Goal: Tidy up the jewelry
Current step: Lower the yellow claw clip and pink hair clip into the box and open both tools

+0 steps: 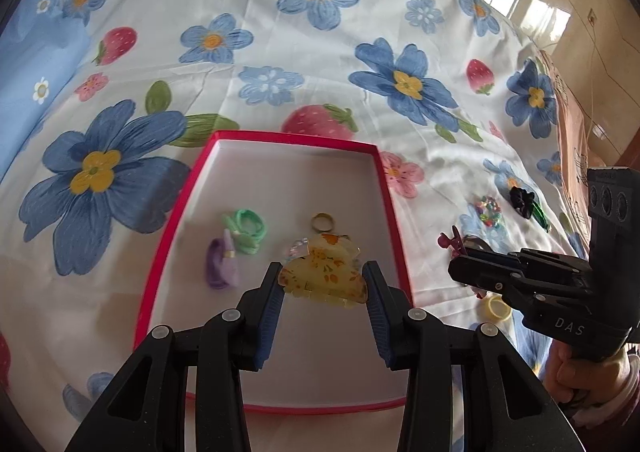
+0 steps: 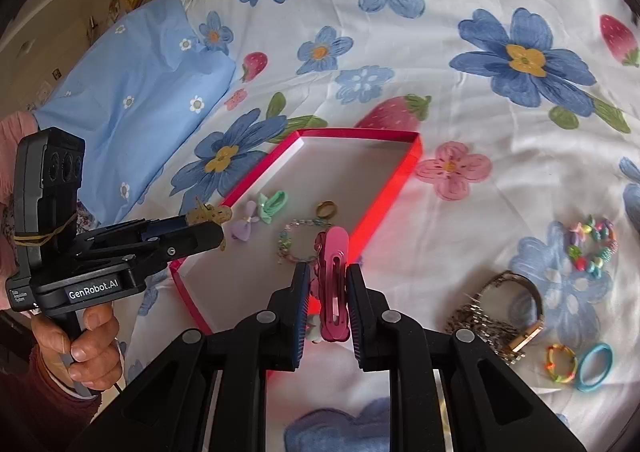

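Note:
A red-rimmed box (image 1: 188,203) with a white inside lies on the floral bedsheet; it also shows in the right wrist view (image 2: 384,211). In it are green hair ties (image 1: 248,230), a purple bow (image 1: 222,264), a gold ring (image 1: 323,221) and a beaded bracelet (image 2: 294,242). My left gripper (image 1: 323,276) is shut on a yellow floral claw clip (image 1: 324,272) above the box. My right gripper (image 2: 328,280) is shut on a pink hair clip (image 2: 333,284) at the box's near right rim.
On the sheet right of the box lie a bead bracelet (image 2: 592,248), a metal watch (image 2: 500,316), a multicolour hair tie (image 2: 560,364) and a blue hair tie (image 2: 595,366). A dark flower clip (image 1: 522,199) lies farther off. A blue pillow (image 2: 132,99) lies at left.

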The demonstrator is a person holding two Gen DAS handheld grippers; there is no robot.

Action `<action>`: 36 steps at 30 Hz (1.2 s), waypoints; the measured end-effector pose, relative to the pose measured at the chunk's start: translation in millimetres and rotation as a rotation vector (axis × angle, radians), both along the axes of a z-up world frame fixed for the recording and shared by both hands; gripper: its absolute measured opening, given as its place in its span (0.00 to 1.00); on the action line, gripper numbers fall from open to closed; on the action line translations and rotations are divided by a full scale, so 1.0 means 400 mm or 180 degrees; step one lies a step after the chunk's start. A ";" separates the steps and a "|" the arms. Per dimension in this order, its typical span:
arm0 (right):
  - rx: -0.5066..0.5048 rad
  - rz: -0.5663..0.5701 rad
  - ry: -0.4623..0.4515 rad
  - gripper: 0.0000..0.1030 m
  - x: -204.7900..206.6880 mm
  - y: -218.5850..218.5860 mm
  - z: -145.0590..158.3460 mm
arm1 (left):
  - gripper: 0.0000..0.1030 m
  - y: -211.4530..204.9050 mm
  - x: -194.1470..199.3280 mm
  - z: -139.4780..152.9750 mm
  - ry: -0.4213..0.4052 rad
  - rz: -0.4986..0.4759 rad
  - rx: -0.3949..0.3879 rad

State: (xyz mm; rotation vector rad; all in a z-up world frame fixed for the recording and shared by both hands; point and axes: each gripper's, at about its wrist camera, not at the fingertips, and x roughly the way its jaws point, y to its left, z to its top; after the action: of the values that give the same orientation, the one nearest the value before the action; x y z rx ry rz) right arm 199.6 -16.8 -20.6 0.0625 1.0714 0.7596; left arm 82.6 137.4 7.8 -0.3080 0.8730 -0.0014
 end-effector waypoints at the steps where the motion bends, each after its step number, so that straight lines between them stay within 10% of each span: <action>1: 0.0001 0.0018 0.0000 0.17 -0.001 0.011 0.000 | 0.38 0.007 -0.001 -0.001 0.0005 0.0019 -0.0005; 36: -0.0682 0.0538 -0.0007 0.18 0.027 0.252 -0.147 | 0.39 0.125 0.093 -0.193 0.0481 0.0322 0.0045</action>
State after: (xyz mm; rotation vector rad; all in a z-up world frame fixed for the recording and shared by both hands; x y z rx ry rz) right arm 210.5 84.1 -79.6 -0.2138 1.1602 0.7915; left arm 119.9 187.5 -69.5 -0.3420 1.0059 0.1232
